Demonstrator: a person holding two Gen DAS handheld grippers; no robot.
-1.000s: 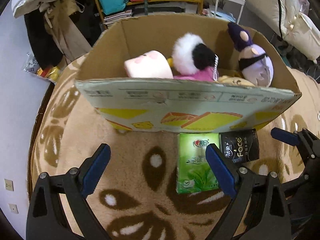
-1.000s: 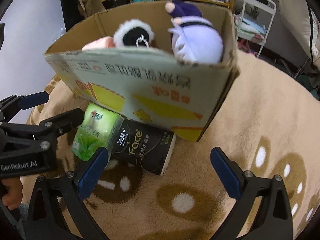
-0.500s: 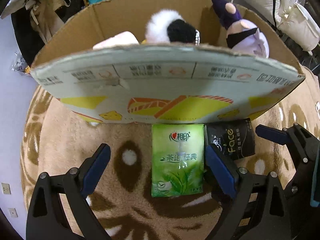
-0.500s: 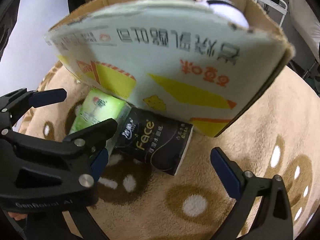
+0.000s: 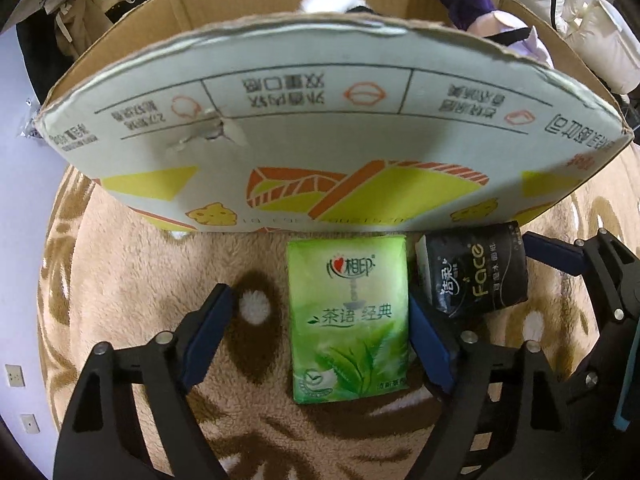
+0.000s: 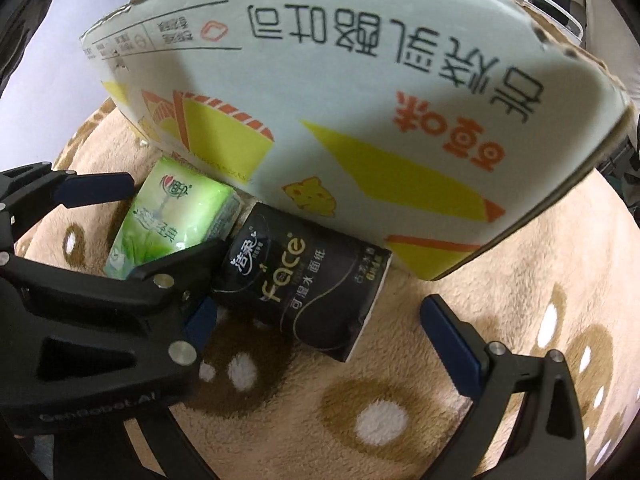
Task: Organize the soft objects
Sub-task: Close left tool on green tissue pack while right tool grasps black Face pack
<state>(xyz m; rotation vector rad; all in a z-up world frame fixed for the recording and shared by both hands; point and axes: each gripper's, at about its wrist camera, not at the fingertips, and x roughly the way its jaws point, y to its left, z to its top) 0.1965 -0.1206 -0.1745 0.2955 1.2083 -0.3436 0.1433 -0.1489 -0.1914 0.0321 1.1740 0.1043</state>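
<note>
A green tissue pack [image 5: 348, 320] and a black "Face" tissue pack [image 5: 478, 276] lie side by side on the plush rug, against the near wall of a cardboard box [image 5: 320, 128]. My left gripper [image 5: 320, 340] is open and low over the rug, its right finger beside the green pack's right edge, its left finger well clear of it. My right gripper [image 6: 324, 328] is open, straddling the black pack [image 6: 304, 280], not touching. The green pack [image 6: 176, 220] sits between the left gripper's fingers there. A purple plush [image 5: 476, 8] and a white-black plush [image 5: 332, 0] peek over the box rim.
The box wall [image 6: 360, 100] looms close above both packs. The two grippers stand side by side, nearly touching. The brown-patterned beige rug [image 6: 400, 400] stretches around. A grey wall lies to the left; pillows and clutter behind the box.
Both grippers moved forward and down toward the packs; the left now brackets the green pack, the right the black one. The box fills more of both views. Jaws stayed open.
</note>
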